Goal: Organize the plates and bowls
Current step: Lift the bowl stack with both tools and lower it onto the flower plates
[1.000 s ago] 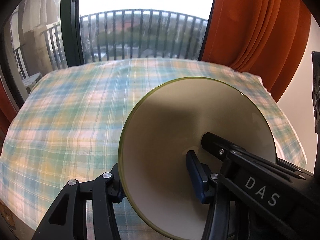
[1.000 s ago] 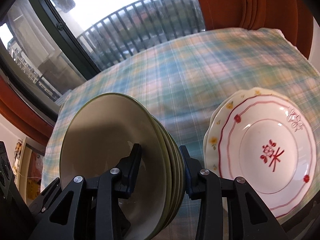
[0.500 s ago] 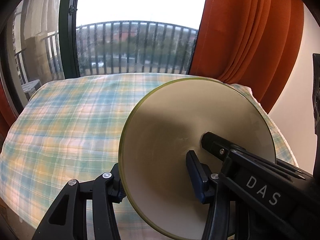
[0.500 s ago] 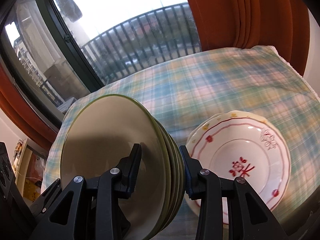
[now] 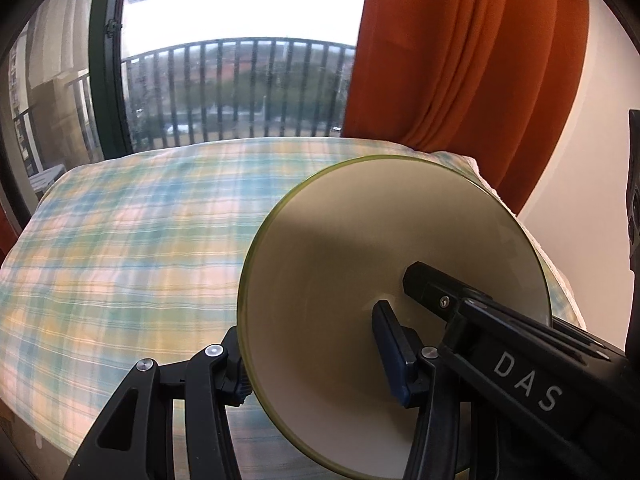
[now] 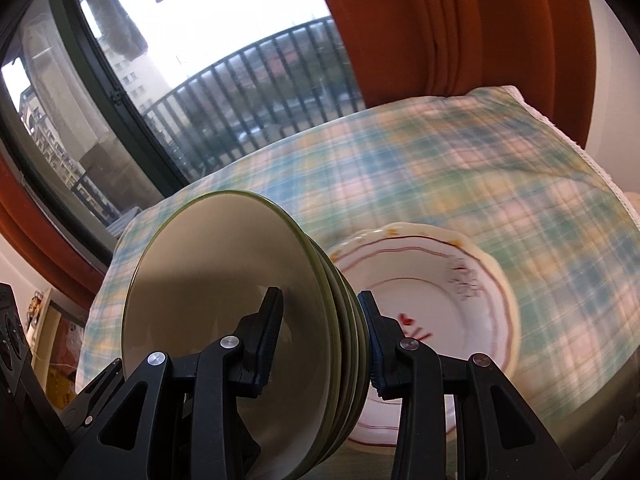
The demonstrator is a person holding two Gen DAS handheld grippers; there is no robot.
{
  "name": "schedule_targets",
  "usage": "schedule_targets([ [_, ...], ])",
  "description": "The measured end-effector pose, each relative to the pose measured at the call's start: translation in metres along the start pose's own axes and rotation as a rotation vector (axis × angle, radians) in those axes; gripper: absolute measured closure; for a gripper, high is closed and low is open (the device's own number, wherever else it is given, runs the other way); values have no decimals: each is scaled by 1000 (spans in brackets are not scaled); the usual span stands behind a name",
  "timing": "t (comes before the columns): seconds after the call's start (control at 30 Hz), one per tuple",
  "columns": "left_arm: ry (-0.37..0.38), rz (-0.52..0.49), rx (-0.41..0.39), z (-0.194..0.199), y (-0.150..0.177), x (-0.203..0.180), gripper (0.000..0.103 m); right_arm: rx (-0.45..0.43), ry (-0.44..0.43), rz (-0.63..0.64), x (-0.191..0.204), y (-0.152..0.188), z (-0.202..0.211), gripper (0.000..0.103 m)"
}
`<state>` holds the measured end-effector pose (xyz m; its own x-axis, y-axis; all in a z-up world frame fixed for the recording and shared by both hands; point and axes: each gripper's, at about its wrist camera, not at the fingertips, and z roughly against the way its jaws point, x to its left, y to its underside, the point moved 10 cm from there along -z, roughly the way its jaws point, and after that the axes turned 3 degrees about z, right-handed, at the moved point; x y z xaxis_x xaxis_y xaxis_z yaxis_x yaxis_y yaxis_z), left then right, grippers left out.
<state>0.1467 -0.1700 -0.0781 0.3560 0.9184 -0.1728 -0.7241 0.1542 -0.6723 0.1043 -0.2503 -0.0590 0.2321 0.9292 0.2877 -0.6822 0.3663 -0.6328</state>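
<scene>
**Bowl stack lifted farther from the checked worktop**

Both views have tilted up since a second ago: more window and orange curtain [image 5: 460,60] is seen, and the patterned plate [image 6: 432,292] has slid toward 5 o'clock. The stack of green-rimmed bowls [image 6: 224,304] is pinched on edge by the right gripper [image 6: 320,340] and by the left gripper [image 5: 316,352], above the checked cloth [image 5: 132,240].

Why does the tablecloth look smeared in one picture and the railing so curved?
Right wrist view: the plaid tablecloth and patterned plate are motion-blurred, while the stacked bowls stay sharp. Both views: the fisheye lens bends the balcony railing; the bright window leaves a shadow inside the top bowl.
</scene>
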Motion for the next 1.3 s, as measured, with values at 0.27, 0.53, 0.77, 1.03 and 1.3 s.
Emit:
schedule_targets([
  [0.27,7,-23,48,-19,8,-35,52,18,8,-45,-42,5,-1,61],
  [0.53,-3,-15,101,-37,16,-46,52,62,13,-61,-64,9,-14,61],
  [0.77,-18,-16,128,-50,21,-49,52,94,4,-75,-74,14,-24,61],
  [1.03,-61,-24,125,-53,19,-44,52,59,5,-33,-68,9,-31,60],
  [1.3,-95,-51,98,-52,16,-40,52,17,11,-4,-68,5,-33,59],
])
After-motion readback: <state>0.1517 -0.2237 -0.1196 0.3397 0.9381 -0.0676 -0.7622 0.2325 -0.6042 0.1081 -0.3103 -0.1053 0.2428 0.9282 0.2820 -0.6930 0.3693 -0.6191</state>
